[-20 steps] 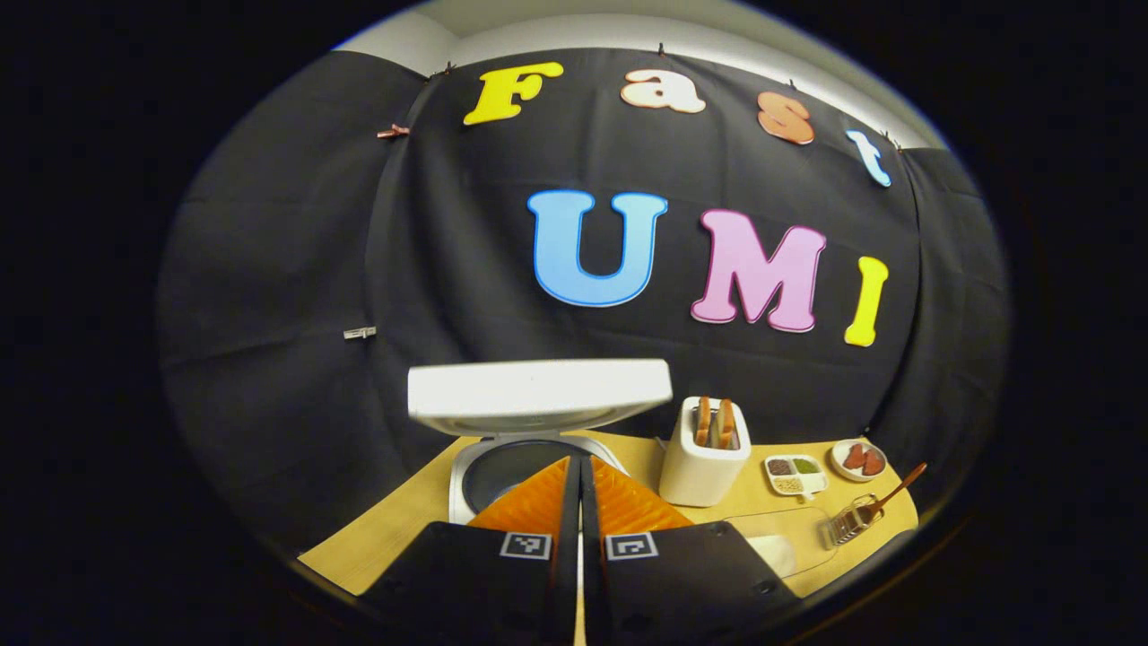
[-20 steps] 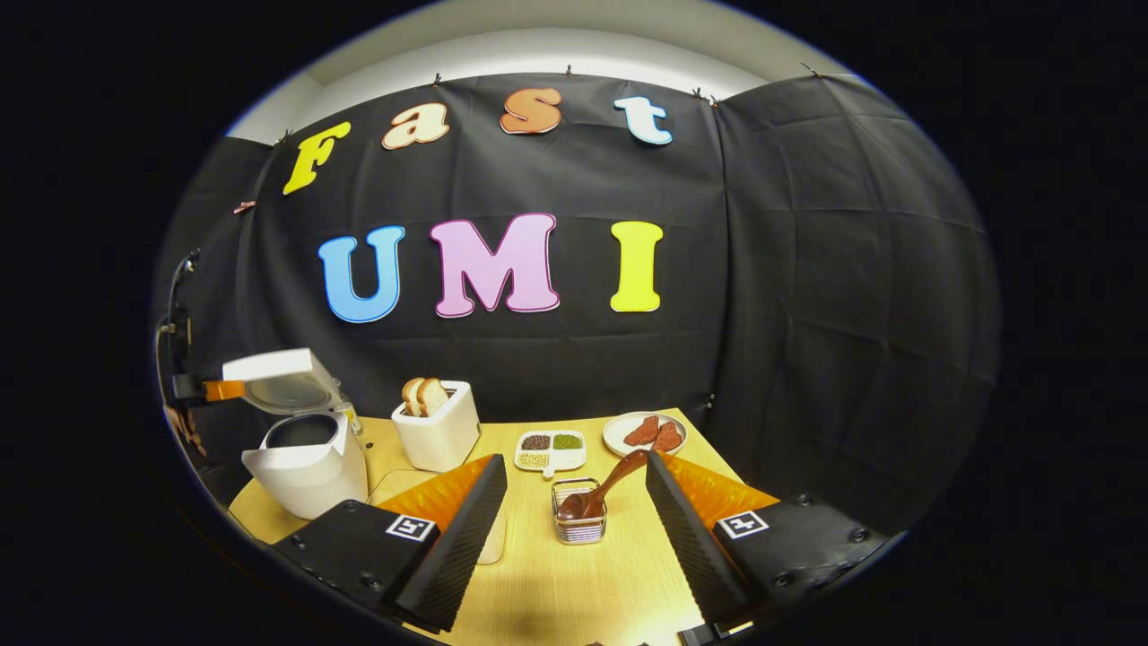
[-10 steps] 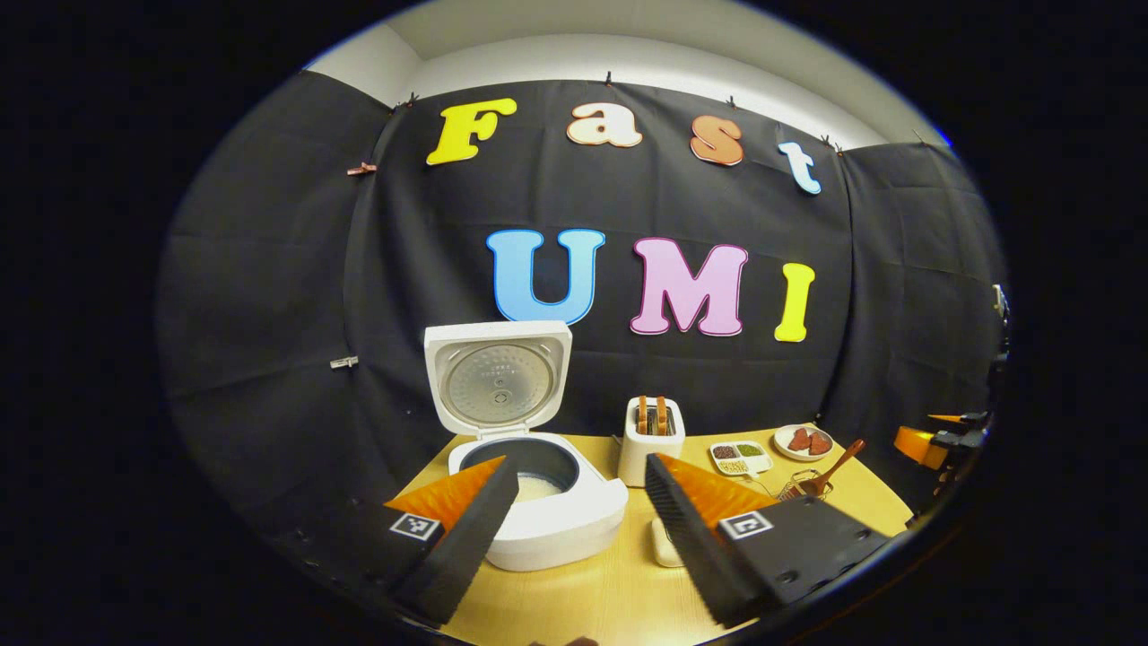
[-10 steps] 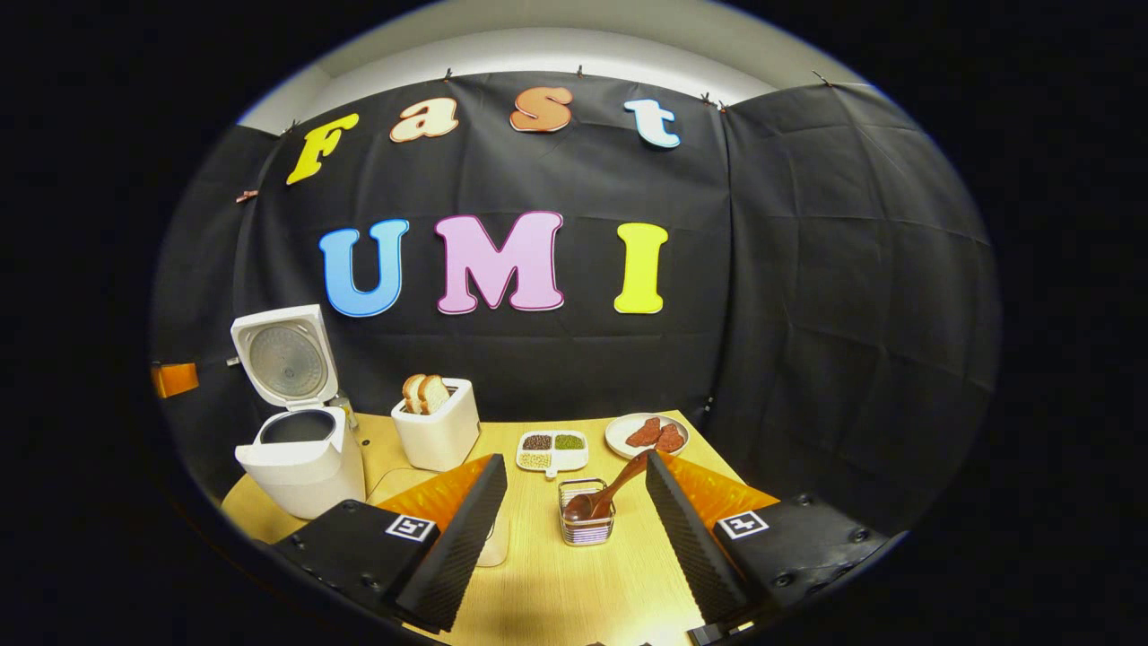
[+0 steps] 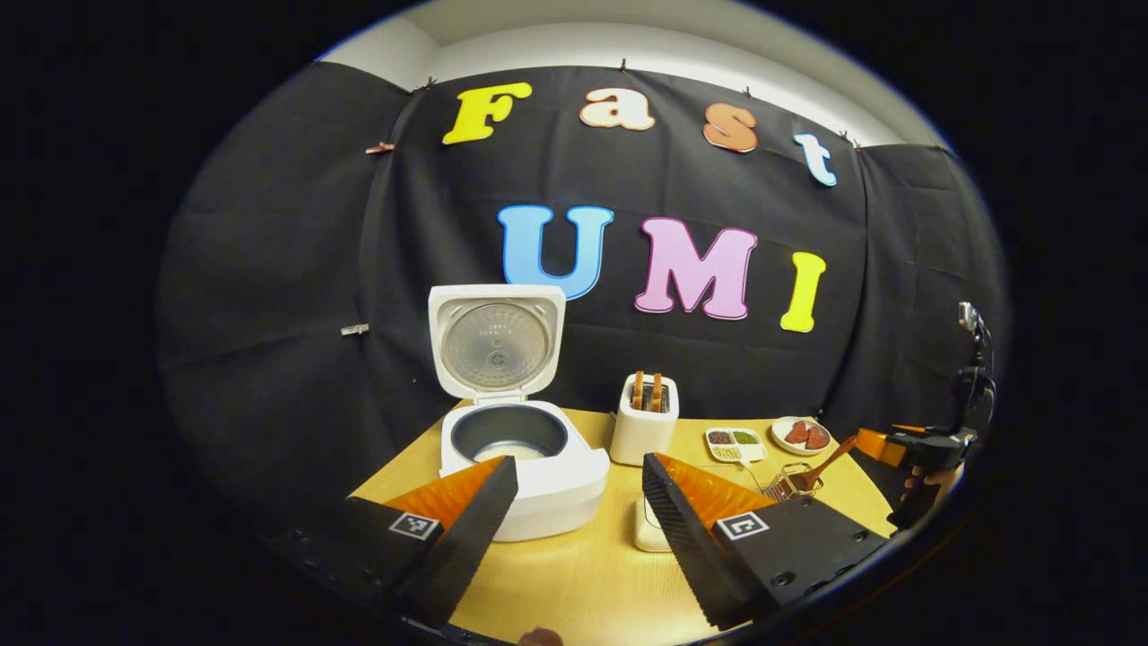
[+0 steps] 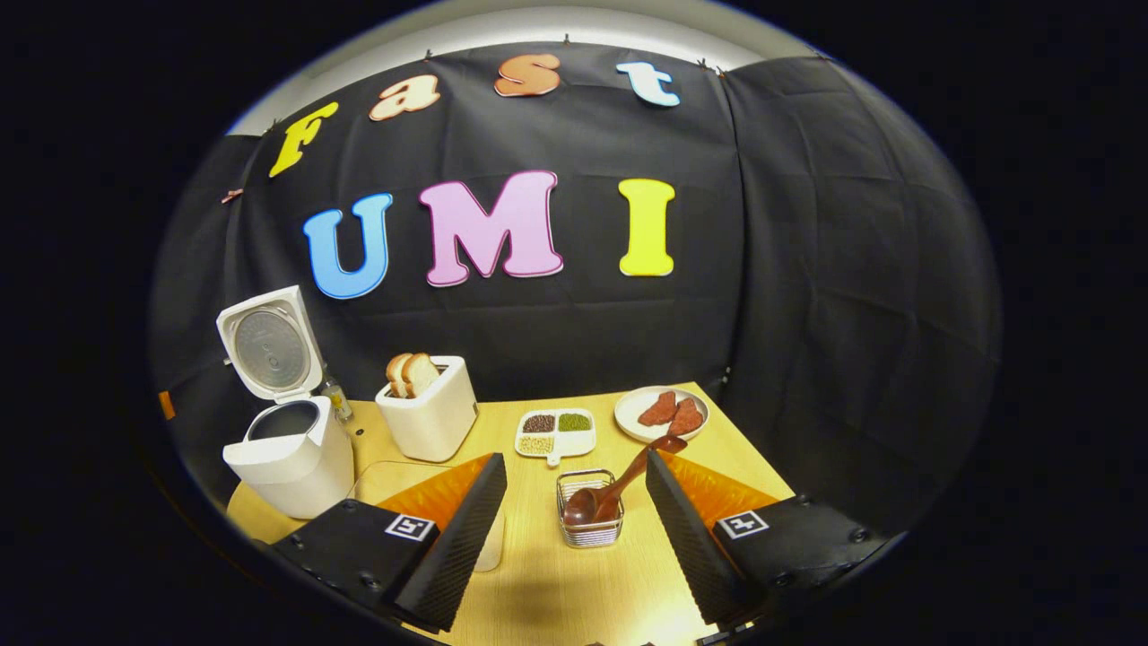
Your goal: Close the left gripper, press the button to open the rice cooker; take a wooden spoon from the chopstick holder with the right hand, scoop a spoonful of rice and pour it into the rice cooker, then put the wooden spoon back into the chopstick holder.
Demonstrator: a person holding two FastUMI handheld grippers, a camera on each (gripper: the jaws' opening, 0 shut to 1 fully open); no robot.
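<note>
Cooker (image 5: 520,449) sits centre-left in the left gripper view, lid up, on the worktop (image 5: 583,583). Left tool (image 5: 574,467) wide, holding nothing. Right tool (image 6: 574,467) also wide and empty; spoon (image 6: 619,489) stands tilted in the holder (image 6: 589,525), low centre of the right gripper view, between its fingers but apart.

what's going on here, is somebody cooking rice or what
A person holds a two-finger gripper in each hand at a wooden table. The rice cooker already stands with its lid up, and the left gripper hangs open in front of it, holding nothing. The right gripper is open too, lined up on the chopstick holder, where the wooden spoon leans untouched. So the scooping has not begun; picking up the spoon looks like the next move.
</note>
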